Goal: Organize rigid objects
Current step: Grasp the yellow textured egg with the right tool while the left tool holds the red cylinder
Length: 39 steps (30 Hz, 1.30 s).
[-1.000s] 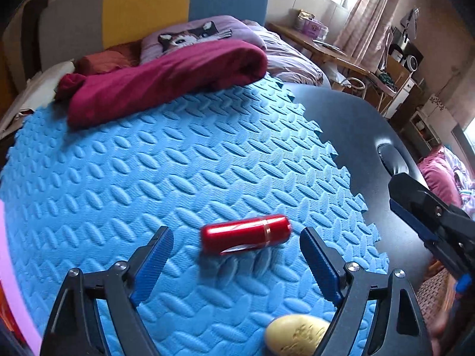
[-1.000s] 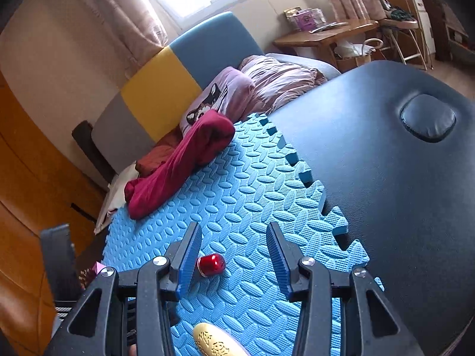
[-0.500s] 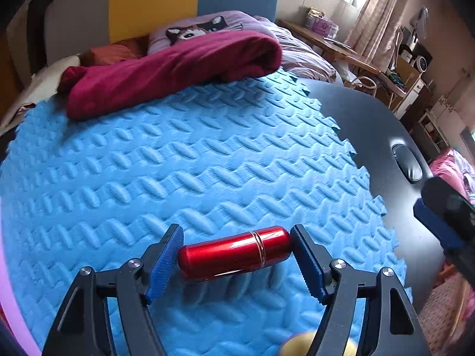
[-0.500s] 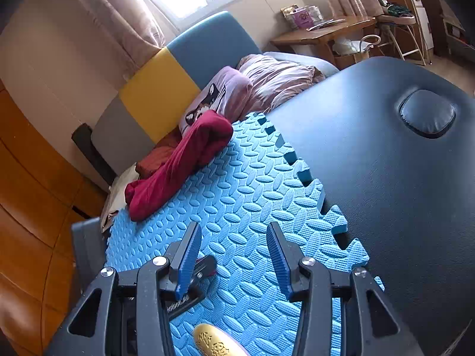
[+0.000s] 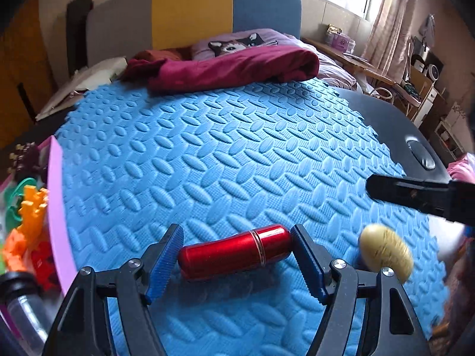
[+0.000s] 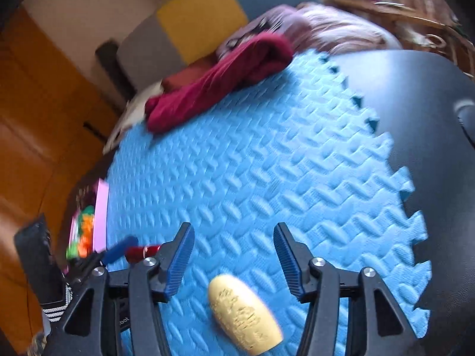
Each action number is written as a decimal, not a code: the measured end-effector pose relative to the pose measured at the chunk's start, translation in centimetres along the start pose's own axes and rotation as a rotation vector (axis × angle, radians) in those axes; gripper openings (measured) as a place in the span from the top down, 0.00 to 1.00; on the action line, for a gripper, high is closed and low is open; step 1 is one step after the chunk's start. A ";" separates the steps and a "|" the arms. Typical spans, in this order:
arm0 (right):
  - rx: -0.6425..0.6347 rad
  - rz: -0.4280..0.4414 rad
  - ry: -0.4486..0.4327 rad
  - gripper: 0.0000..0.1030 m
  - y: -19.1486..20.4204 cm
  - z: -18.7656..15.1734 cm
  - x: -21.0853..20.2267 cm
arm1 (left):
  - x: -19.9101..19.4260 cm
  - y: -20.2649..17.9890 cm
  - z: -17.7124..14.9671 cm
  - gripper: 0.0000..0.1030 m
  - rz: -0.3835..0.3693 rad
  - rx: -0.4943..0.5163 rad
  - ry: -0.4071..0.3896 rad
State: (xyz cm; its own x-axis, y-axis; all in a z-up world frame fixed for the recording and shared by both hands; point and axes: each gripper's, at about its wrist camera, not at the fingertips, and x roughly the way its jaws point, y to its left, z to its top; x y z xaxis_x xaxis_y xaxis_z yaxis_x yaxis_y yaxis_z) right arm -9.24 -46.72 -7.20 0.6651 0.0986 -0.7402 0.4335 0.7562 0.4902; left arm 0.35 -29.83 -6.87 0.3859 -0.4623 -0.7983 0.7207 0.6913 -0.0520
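The left tongs [image 5: 236, 259] pinch a red tube [image 5: 234, 252] end to end, 1 blue pad [image 5: 166, 259] on each end, and the tube sits just above the blue mat [image 5: 237, 154]. A thin metal band rings the tube nearer its right end; I can read no label on it.

The right tongs [image 6: 234, 256] are spread and opening. A yellow oval [image 6: 243, 316] lies on the mat between and just short of their fingers, and the pads do not touch it. Its top carries raised marks, too blurred to read. Small pale letters on the right tongs' body read something like "oot"; the rest is hidden.

From the left camera the oval lies just right of the left tongs, with a black finger [image 5: 415, 191] of the right tongs above it.

A pink tray [image 5: 58, 207] with orange and green toys sits at the mat's left edge. A maroon cloth [image 5: 237, 68] lies along the far edge. The mat rests on a black table [image 6: 415, 95].
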 end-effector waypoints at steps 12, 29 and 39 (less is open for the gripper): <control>-0.333 -0.260 0.161 0.55 3.4 -4.0 1.8 | 0.1 0.5 -0.9 0.28 -0.001 -0.018 -0.031; -0.343 -0.283 0.005 0.59 3.8 0.2 4.4 | 0.2 0.5 -1.0 0.28 0.011 -0.014 -0.037; -0.361 -0.276 -0.013 0.50 4.2 -0.1 4.5 | 0.1 0.5 -1.1 0.28 0.010 -0.016 -0.039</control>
State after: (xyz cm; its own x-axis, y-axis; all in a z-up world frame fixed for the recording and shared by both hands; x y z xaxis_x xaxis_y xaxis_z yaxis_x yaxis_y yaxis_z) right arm -4.46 -43.03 -8.49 0.5631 -0.1454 -0.8135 0.3576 0.9303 0.0813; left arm 0.16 -28.94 -7.66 0.4155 -0.4766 -0.7748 0.7078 0.7044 -0.0538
